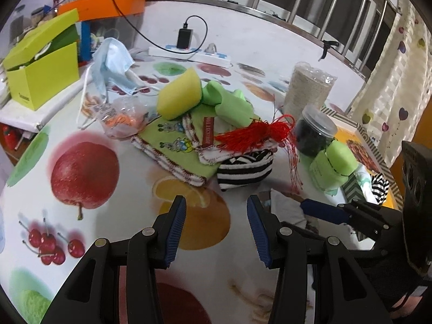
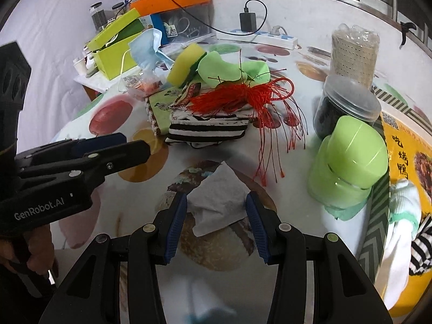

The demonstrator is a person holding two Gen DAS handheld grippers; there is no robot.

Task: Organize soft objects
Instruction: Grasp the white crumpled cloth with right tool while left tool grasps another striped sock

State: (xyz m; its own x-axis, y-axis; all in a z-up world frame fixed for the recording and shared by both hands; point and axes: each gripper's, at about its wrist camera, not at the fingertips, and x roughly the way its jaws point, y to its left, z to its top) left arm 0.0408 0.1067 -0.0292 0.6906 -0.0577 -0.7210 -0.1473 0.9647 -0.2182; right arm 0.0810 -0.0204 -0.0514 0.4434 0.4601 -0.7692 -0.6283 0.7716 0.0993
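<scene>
Two tools reach forward over a fruit-print table (image 1: 81, 124); at left, the left tool (image 1: 216, 216) hovers level above a printed orange slice, its fingers apart and empty, aimed at the heap of soft things ahead: a yellow sponge (image 1: 179, 95), a green towel (image 1: 178, 145), a red tassel (image 1: 251, 135), a striped cloth (image 1: 244, 168); at right, the right tool (image 2: 216, 216) is angled low, its fingers spread either side of a white tissue (image 2: 218, 201) lying on the table.

Fruit-print bench (image 1: 89, 245), green towel (image 1: 172, 148), striped cloth (image 1: 243, 171), white tissue (image 2: 218, 197), green jar (image 2: 348, 162), dark lidded jar (image 2: 343, 105), power strip (image 1: 189, 54), lime box (image 1: 43, 78)
</scene>
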